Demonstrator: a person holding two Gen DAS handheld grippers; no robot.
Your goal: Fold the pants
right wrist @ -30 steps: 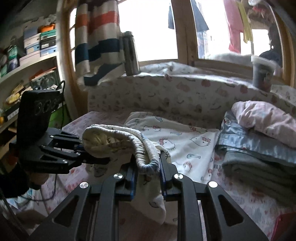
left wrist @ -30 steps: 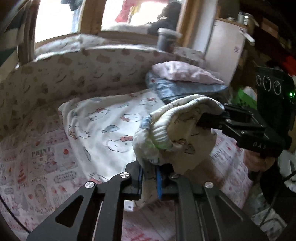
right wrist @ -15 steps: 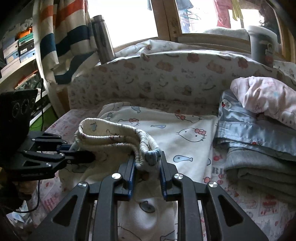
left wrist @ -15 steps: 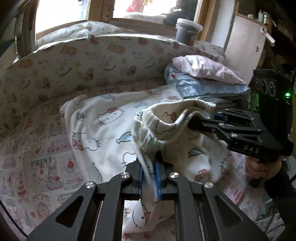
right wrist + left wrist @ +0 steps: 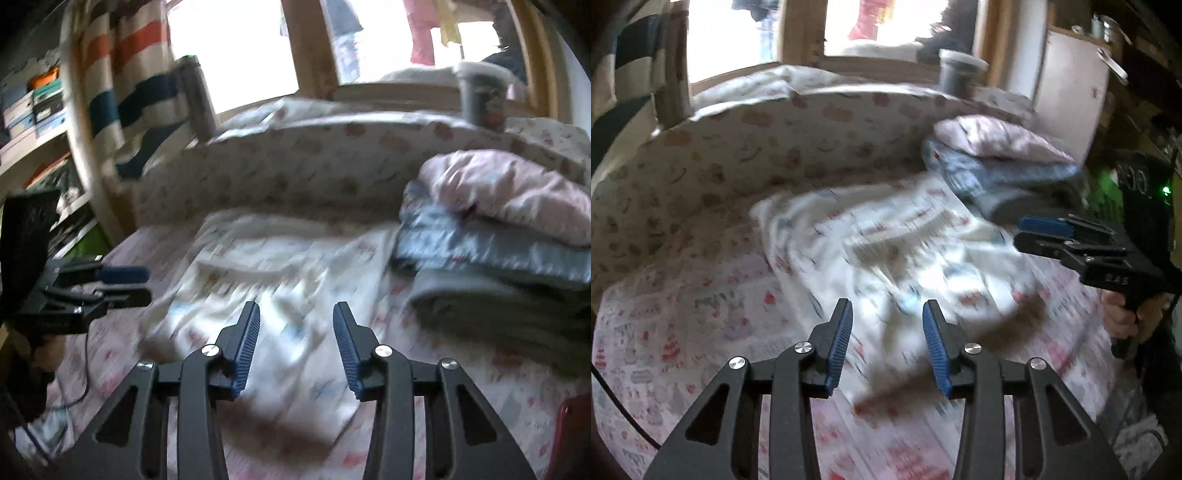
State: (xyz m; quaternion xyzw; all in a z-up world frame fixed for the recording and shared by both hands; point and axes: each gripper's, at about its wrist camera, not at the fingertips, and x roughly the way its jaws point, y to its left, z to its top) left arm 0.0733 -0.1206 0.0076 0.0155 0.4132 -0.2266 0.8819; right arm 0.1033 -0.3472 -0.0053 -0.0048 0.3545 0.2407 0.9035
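Note:
The white Hello Kitty print pants [image 5: 894, 254] lie on the bed, blurred by motion, with the waistband laid over the legs. They also show in the right wrist view [image 5: 280, 280]. My left gripper [image 5: 886, 314] is open and empty, above the near edge of the pants. My right gripper [image 5: 295, 314] is open and empty too, above the pants. The right gripper shows at the right of the left wrist view [image 5: 1045, 236], the left gripper at the left of the right wrist view [image 5: 125, 284].
A stack of folded clothes [image 5: 509, 236] with a pink piece on top lies to the right on the bed [image 5: 701, 314]. A padded printed headboard [image 5: 746, 147] runs behind. A flask [image 5: 197, 99] and a jar [image 5: 480, 96] stand on the window ledge.
Both grippers have let go of the waistband and opened. The pants have dropped onto the bed. Both grippers have pulled back and apart.

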